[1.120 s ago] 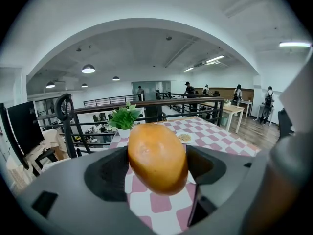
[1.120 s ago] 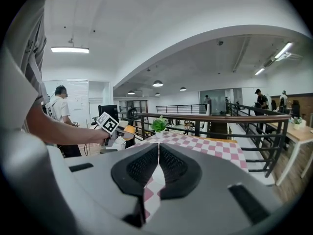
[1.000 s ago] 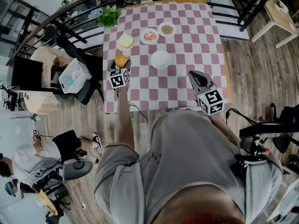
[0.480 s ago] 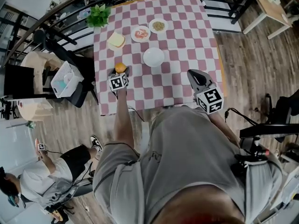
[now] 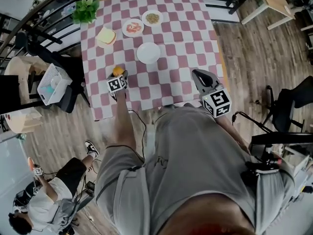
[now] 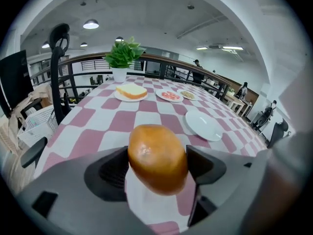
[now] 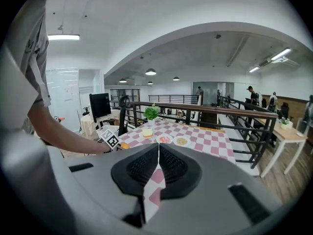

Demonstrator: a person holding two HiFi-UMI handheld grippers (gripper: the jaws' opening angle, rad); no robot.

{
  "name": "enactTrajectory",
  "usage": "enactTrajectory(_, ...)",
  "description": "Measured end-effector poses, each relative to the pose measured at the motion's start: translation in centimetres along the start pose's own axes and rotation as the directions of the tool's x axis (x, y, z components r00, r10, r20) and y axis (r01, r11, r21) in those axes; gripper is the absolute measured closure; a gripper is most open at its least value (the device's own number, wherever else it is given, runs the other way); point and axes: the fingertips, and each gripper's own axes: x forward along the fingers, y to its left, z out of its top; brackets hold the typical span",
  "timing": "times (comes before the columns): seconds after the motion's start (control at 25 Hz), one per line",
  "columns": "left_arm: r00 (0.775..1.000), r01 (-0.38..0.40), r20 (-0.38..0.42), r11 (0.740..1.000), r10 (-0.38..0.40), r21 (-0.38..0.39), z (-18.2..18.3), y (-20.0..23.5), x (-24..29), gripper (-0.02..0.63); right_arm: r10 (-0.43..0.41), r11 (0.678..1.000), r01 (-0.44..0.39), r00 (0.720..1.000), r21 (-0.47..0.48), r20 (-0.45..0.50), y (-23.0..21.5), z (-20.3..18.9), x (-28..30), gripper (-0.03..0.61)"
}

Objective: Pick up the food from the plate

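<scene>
Left fingers (image 6: 108, 173): clamped on orange bun (image 6: 157, 158), at its 9 and 3 o'clock
Right fingers (image 7: 139, 168): together, empty
White plate (image 6: 203, 124): 1 o'clock from orange bun

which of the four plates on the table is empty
The plain white plate nearest the person, set apart in front of the other three. Those hold bread, red slices and brownish bits.

The bun (image 6: 157, 158) has a smooth, glossy browned crust. The left gripper (image 6: 156, 160) is matt grey plastic, with ribbed dark pads (image 6: 111, 173). The checked tablecloth (image 5: 181, 58) looks like soft matt cloth. The empty plate (image 5: 148, 53) is smooth and white, perhaps glazed ceramic. The floor (image 5: 254, 58) is wood plank.
</scene>
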Motion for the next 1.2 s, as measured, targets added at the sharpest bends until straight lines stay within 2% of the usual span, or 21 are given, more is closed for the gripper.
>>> enactTrajectory(0.16, 1.000, 0.001, -0.031, 0.997, -0.004, -0.074, -2.0, 1.0, 1.5, 0.235, -0.003, 1.000, 0.003, 1.000, 0.004, -0.021, -0.1, -0.5, 0.5, 0.563)
enactTrajectory(0.32, 1.000, 0.020, 0.002, 0.990, -0.020, -0.137, -2.2, 1.1, 1.9, 0.233, -0.001, 1.000, 0.001, 1.000, 0.000, -0.030, -0.3, -0.5, 1.0, 0.563)
enactTrajectory(0.6, 1.000, 0.014, 0.005, 0.993, -0.013, -0.120, -1.6, 1.0, 2.1, 0.233, 0.011, 1.000, -0.011, 0.999, -0.002, -0.032, -0.4, 0.0, 1.8, 0.563)
enactTrajectory(0.76, 0.999, 0.043, 0.033, 0.990, -0.039, -0.135, -1.9, 0.8, 2.4, 0.233, 0.014, 1.000, -0.014, 0.999, 0.002, -0.031, -0.5, -0.2, 2.0, 0.563)
enactTrajectory(0.92, 0.998, 0.052, -0.042, 0.997, -0.054, -0.057, -3.4, 0.2, 2.7, 0.233, 0.021, 1.000, -0.021, 1.000, 0.003, -0.022, -0.4, 0.1, 1.9, 0.563)
enactTrajectory(1.04, 0.997, 0.032, -0.061, 0.996, -0.038, -0.087, -3.1, 0.5, 2.3, 0.206, 0.015, 1.000, -0.015, 1.000, 0.003, -0.010, -0.5, 0.5, 1.8, 0.563)
enactTrajectory(1.2, 1.000, -0.020, -0.023, 0.995, 0.018, -0.098, -1.7, 2.1, -0.1, 0.192, 0.024, 1.000, -0.024, 1.000, -0.002, 0.009, -0.1, 1.0, 1.9, 0.563)
